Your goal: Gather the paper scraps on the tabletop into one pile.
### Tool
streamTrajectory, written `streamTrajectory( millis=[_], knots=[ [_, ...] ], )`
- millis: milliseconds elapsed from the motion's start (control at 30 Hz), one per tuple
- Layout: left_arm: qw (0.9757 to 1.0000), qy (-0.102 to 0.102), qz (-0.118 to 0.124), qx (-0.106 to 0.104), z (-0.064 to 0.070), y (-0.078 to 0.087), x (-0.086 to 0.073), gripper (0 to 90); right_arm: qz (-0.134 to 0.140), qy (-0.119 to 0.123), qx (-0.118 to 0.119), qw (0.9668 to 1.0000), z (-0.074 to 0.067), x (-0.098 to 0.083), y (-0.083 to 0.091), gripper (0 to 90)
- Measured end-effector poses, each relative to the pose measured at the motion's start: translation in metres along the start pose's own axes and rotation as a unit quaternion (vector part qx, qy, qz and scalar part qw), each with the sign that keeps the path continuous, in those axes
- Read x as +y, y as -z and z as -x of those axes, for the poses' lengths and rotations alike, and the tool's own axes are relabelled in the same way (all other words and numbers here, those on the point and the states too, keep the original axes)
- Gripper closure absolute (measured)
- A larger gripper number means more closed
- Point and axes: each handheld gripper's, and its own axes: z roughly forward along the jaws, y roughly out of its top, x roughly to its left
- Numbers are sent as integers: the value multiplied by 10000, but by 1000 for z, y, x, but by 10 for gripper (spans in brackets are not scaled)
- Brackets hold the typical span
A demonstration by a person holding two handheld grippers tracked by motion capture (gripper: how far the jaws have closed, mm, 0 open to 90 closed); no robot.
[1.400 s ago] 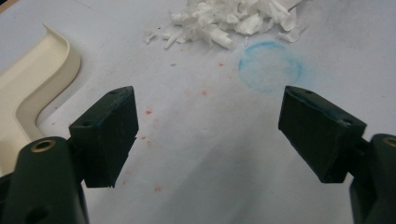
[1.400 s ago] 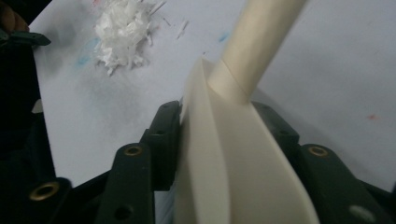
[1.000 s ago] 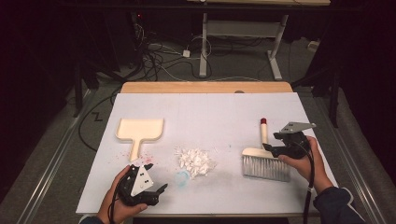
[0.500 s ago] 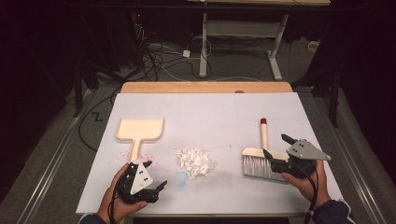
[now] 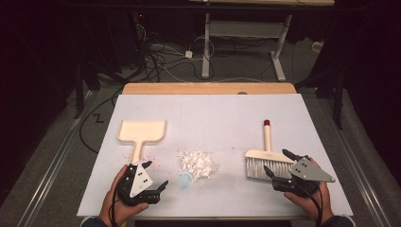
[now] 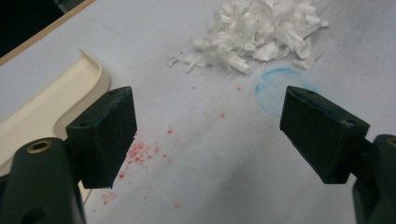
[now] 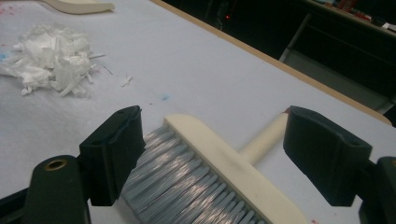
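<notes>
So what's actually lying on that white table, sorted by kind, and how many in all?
Dustpans: 1, the cream dustpan
Brushes: 1, the hand brush
Piles of scraps: 1, the white shredded pile
Handheld grippers: 2, the left gripper and the right gripper, both open
Total: 5

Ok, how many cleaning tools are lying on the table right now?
2. The dustpan lies at the left, beyond the left gripper; the brush lies at the right, in front of the open right gripper.

Both hand-held tongs, left tongs (image 5: 150,178) and right tongs (image 5: 278,164), sit low with jaws wide apart, the right's just opened
</notes>
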Motion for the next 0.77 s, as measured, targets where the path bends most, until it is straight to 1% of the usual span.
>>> streamTrajectory(
  millis=[67,167,233,500,633,767],
  knots=[
    [10000,1,-9,3,0,0,0,179,-34,15,-46,10000,0,0,-1,211],
    [10000,-2,-9,2,0,-1,0,179,-49,8,-45,10000,0,-1,-2,211],
    [10000,-2,-12,9,0,-1,0,179,-4,-8,-34,10000,0,0,-1,211],
    [10000,29,-5,19,0,-1,0,179,-18,-1,17,10000,1,-1,-3,211],
    [10000,6,-36,57,-1,-1,1,178,-22,13,14,10000,1,-1,-3,211],
    [9999,71,1,89,-2,-1,2,178,18,5,-18,10000,1,-1,-3,211]
  ],
)
